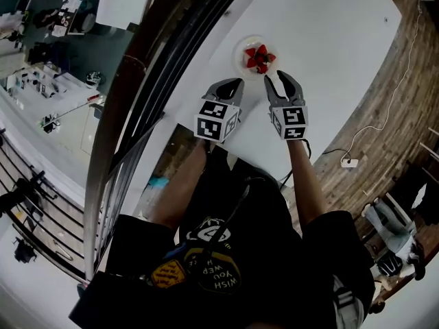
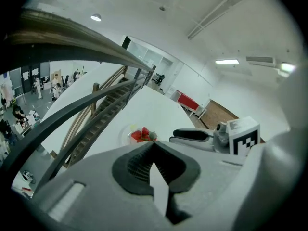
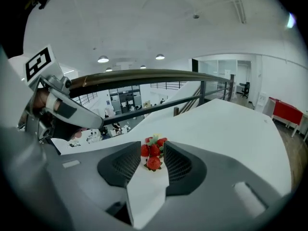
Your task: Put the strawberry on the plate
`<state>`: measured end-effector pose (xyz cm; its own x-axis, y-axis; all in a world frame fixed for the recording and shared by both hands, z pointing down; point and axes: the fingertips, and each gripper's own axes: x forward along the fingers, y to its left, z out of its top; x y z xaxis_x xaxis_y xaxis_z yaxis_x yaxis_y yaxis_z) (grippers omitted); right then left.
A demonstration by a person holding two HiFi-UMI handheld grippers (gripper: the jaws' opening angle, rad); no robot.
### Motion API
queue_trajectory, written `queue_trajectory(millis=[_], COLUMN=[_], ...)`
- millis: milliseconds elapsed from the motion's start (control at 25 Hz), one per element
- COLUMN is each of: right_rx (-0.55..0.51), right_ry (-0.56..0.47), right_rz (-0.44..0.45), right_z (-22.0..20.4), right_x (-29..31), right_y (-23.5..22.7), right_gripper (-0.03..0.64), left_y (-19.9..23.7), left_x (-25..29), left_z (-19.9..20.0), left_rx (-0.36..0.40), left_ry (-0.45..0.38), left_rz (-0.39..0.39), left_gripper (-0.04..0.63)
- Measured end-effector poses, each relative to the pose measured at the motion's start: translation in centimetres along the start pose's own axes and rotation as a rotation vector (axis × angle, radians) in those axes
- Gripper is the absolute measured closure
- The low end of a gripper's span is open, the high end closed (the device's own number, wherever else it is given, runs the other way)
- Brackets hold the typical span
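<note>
While both tools are held above the white table, the strawberries lie heaped on the plate. On the person's side of the plate, the left tool has its jaws pressed together and holds nothing. Just beside the plate, the right tool has its jaws spread and empty. One strawberry shows through their gap, on the plate, touching neither pad.
</note>
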<state>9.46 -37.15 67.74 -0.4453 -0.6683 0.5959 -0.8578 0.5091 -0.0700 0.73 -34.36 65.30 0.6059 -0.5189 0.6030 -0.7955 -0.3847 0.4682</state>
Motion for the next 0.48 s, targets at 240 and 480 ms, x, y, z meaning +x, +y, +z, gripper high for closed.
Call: queue_trajectory(millis=[240, 480], right_rx=[0.041, 0.159], right_ry=[-0.101, -0.162], right_rz=[-0.077, -0.119], right_z=[2.7, 5.7], right_x=[-5.5, -11.9], right_y=[-0.7, -0.2], right_gripper=[0.517, 0.582], left_y=[-2.6, -5.4], left_x=[-1.8, -5.9], left_z=[1.9, 3.6], left_rx=[0.074, 0.115], left_ry=[-0.063, -0.108], left_rz=[-0.008, -0.007], left_gripper=[0.592, 0.592])
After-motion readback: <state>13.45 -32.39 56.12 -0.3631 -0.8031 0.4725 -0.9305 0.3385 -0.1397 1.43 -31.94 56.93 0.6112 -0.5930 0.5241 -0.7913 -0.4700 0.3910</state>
